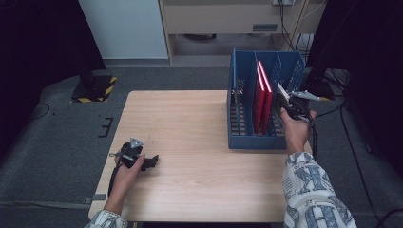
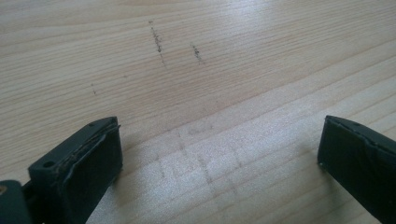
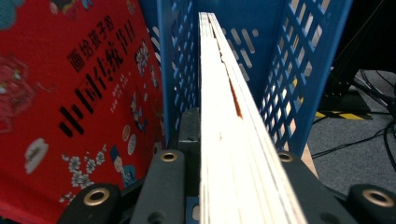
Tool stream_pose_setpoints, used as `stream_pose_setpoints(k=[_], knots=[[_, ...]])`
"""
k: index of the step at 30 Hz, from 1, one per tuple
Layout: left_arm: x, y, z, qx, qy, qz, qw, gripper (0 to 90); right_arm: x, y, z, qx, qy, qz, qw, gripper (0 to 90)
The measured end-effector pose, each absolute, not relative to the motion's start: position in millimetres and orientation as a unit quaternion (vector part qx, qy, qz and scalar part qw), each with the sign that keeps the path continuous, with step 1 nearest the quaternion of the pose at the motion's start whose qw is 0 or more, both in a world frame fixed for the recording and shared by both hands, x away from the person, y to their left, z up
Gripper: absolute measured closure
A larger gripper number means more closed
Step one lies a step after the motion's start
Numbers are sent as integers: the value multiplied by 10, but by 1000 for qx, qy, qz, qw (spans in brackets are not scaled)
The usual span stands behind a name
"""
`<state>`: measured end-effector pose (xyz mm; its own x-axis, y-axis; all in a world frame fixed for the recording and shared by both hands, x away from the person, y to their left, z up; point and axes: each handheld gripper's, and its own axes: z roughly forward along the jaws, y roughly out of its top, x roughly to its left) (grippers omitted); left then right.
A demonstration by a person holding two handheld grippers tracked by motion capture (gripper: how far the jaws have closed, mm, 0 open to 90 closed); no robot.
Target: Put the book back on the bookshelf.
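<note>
At 2 o'clock on the table (image 1: 190,142), your right gripper (image 1: 283,99) is clamped on a thin book (image 3: 224,140) going into the blue rack's (image 1: 252,140) rightmost slot.
Two red books (image 1: 262,97) already filed; your left gripper (image 1: 151,161) idles at 8 o'clock, jaws wide apart and empty.

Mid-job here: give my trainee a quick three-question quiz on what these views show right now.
1. True or false: the left gripper holds a book.
2. What is the right gripper shut on?
3. The blue rack stands at the table's: A) left edge B) right side C) middle

Key: 1 false, its jaws stand open over bare wood. 2 a book's page edge, in the rack beside the red book. 3 B.
</note>
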<state>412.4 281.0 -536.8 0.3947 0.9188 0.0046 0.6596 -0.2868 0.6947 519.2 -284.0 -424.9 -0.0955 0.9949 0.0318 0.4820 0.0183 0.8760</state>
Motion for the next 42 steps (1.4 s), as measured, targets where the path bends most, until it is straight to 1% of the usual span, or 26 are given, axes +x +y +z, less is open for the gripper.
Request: stream_pose_setpoints(k=[23,28,34,42], knots=[[4130,2810,-5369,776,507,208,312,0,5304,-2770,-4454,597,644,361,314,756],[4131,2810,-5369,776,507,208,312,0,5290,-2752,-4451,591,651,354,318,754],[4131,2810,-5369,776,507,207,312,0,5259,-2787,-4492,594,659,345,307,751],[4132,2810,-5369,776,507,207,312,0,5220,-2804,-4555,593,667,333,303,748]])
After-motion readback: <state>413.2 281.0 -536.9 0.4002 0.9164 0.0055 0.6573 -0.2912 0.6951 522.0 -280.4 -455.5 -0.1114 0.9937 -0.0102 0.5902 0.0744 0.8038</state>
